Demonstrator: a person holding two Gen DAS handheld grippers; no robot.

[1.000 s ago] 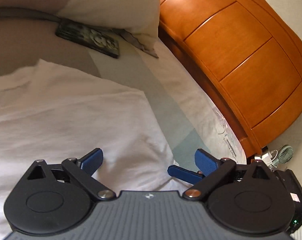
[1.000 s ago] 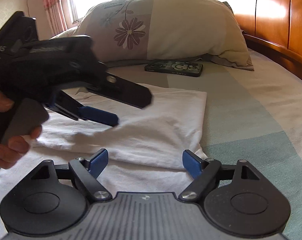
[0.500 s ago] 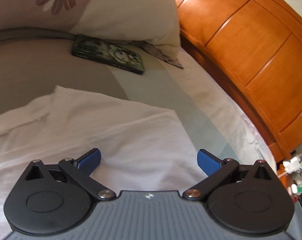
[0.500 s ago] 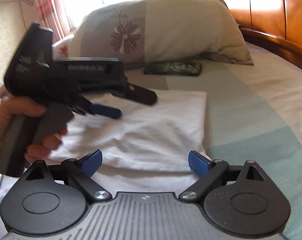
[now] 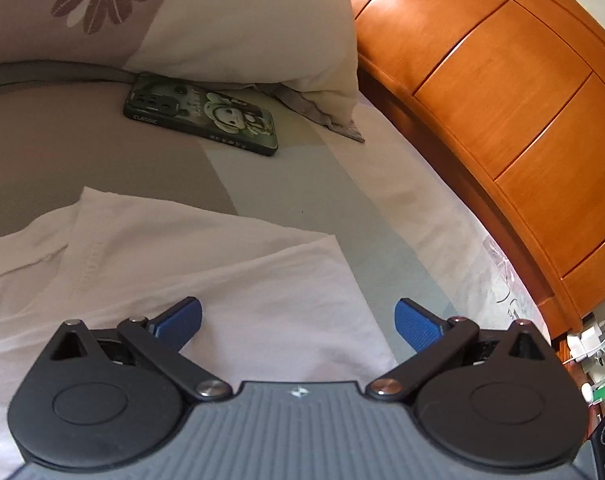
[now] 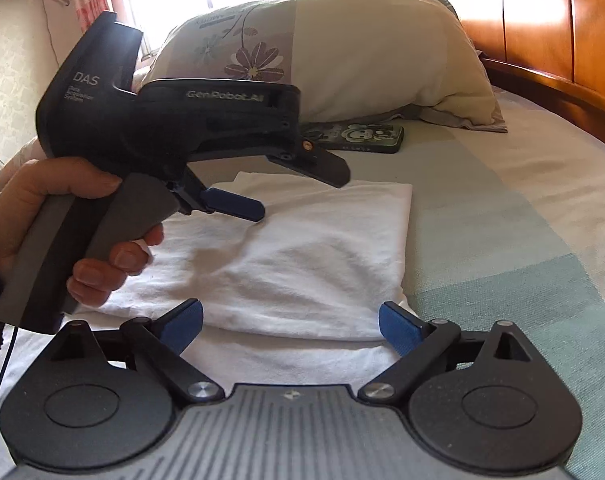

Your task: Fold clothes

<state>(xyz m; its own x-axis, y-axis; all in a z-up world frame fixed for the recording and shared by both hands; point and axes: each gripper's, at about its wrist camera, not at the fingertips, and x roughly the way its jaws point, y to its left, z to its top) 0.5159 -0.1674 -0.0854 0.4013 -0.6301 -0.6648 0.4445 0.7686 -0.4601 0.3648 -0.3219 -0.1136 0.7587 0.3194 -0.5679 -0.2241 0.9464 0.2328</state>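
Two claws hang over a bed (image 6: 522, 216) with a grey and pale green striped sheet, a wooden headboard (image 5: 502, 92) along its right side. The folded white garment (image 6: 302, 248) lies flat on the near left of the sheet, its right edge straight. Right of that edge the sheet is bare up to the headboard. Far off, a phone (image 5: 202, 120) lies just before a flowered pillow (image 6: 342, 52). The left claw (image 5: 298, 320) is spread wide above the cloth, gripping nothing; the right claw (image 6: 290, 322) is equally wide at the near fold.
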